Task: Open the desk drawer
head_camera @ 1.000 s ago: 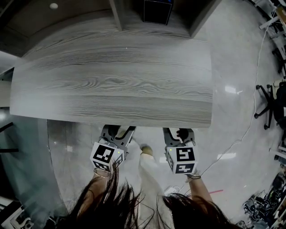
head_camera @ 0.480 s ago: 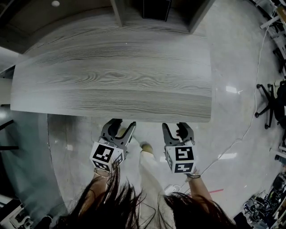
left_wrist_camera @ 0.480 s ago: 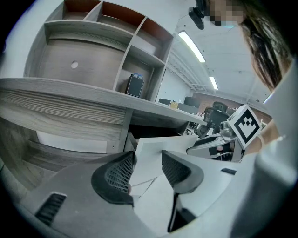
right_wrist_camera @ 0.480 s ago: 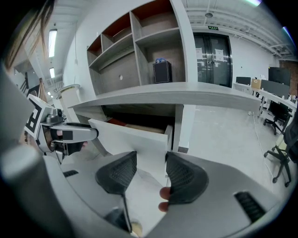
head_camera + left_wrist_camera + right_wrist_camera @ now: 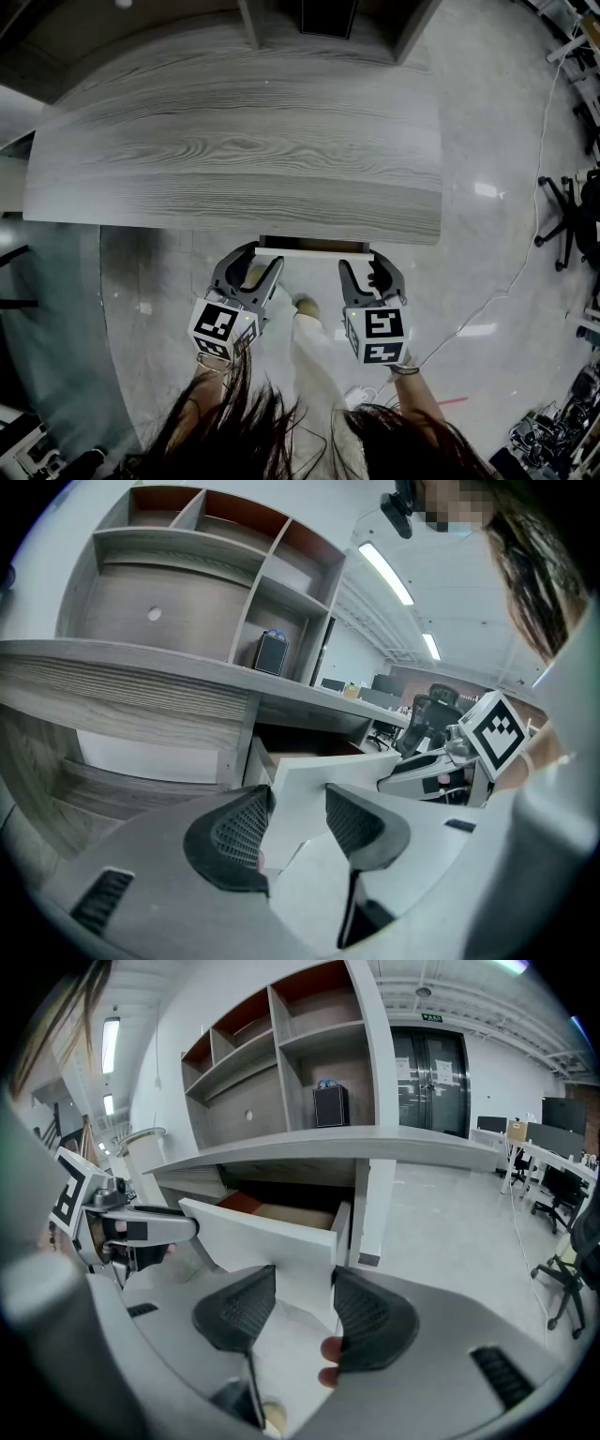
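Left gripper [image 5: 251, 260], right gripper [image 5: 372, 263] side by side below grey wood-grain desk top [image 5: 244, 159]. Jaws of both apart, straddling opposite ends of one white drawer front [image 5: 314, 251], partly out.

Far ahead of me rises a grey wood shelf unit [image 5: 309, 1044] with reddish back panels, a small black box [image 5: 330, 1106] sitting in one bay. The pale polished floor [image 5: 497, 122] shines under ceiling strip lights [image 5: 384, 572]. Far right stand dark double doors [image 5: 429, 1077] and office chairs [image 5: 567, 211]
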### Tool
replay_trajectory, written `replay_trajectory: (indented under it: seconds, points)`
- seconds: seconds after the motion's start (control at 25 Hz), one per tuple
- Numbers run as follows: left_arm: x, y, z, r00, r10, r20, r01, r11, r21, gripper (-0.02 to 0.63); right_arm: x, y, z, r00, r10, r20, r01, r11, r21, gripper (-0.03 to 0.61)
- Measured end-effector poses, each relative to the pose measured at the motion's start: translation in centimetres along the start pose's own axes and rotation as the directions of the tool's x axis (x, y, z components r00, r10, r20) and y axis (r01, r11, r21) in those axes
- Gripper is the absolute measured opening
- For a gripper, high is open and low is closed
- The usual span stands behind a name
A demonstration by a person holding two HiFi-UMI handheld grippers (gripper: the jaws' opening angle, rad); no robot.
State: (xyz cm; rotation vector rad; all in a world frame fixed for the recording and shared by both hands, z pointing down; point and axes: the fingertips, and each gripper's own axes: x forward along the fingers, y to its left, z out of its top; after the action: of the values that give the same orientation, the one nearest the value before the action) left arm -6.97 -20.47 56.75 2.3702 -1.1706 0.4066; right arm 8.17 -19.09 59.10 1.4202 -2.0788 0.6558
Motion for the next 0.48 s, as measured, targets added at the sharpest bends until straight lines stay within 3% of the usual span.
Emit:
replay_trajectory:
  seconds: [0.48]
  points:
    - [-0.86, -0.6, -0.88, 1.0, 0.006, -0.003, -0.006, 1.0, 0.005, 0.179, -0.78, 0.48, -0.93, 1.0, 0.001, 0.0, -0.001, 1.0, -0.004, 0.196]
